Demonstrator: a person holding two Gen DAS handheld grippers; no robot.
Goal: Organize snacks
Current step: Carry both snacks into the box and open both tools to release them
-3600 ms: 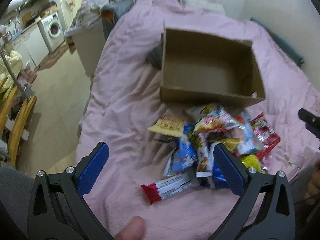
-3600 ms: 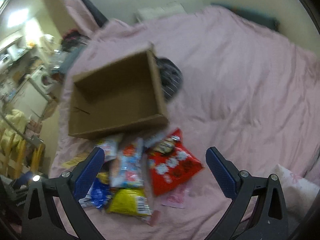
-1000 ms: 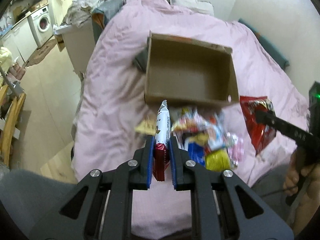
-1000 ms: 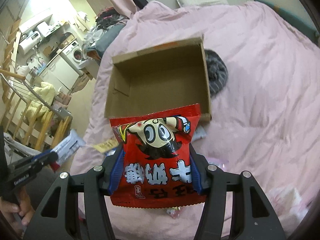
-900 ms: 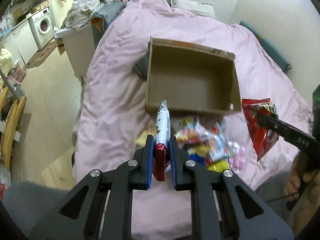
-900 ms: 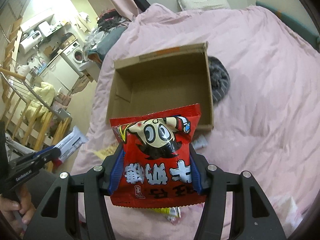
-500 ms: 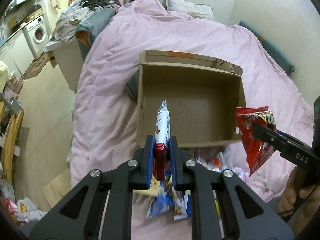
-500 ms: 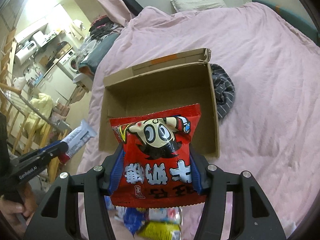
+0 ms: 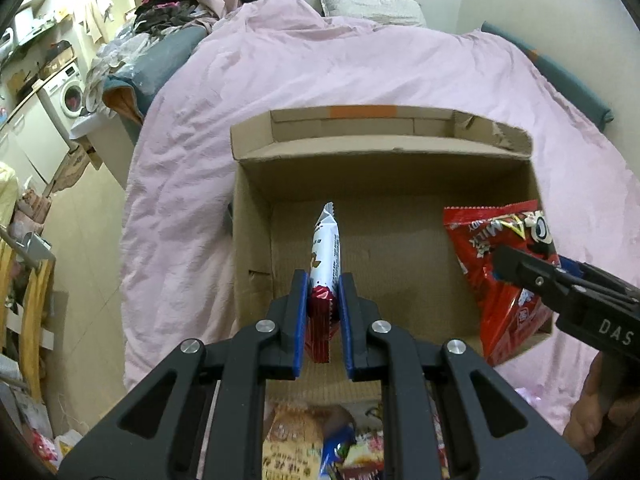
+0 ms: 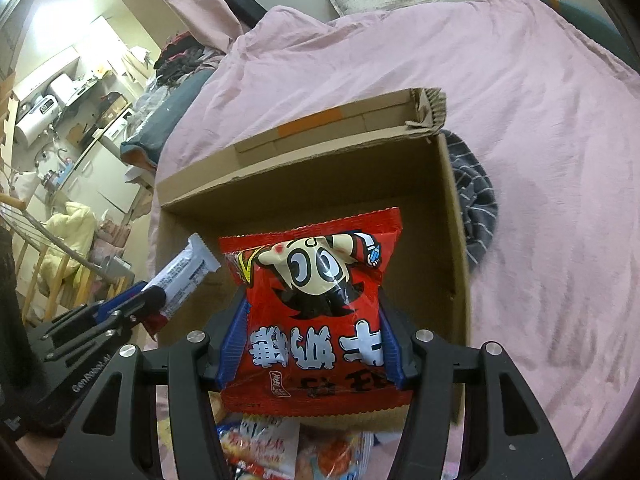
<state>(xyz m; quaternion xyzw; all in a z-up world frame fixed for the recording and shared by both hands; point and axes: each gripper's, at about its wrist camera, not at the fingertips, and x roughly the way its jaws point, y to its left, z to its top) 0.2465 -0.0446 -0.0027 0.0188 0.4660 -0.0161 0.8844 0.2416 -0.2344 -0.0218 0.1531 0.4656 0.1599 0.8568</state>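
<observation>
a: left wrist view. left tongs clamped on a white and red snack bar, bar pointing forward over the open cardboard box.
b: box where?
a: on the pink bed cover. right tongs come in from the right edge, pinching a red snack bag above the box's right side. loose snacks lie just below the near box wall, half hidden by the tongs frame. washing machine far left.
b: right wrist view?
a: right tongs squeezing the red snack bag, cartoon face up, held over the box interior. left tongs at left with the snack bar over the box's left wall. striped grey cloth touches the box's right side. more snacks at the bottom edge. box floor looks bare where it shows.
</observation>
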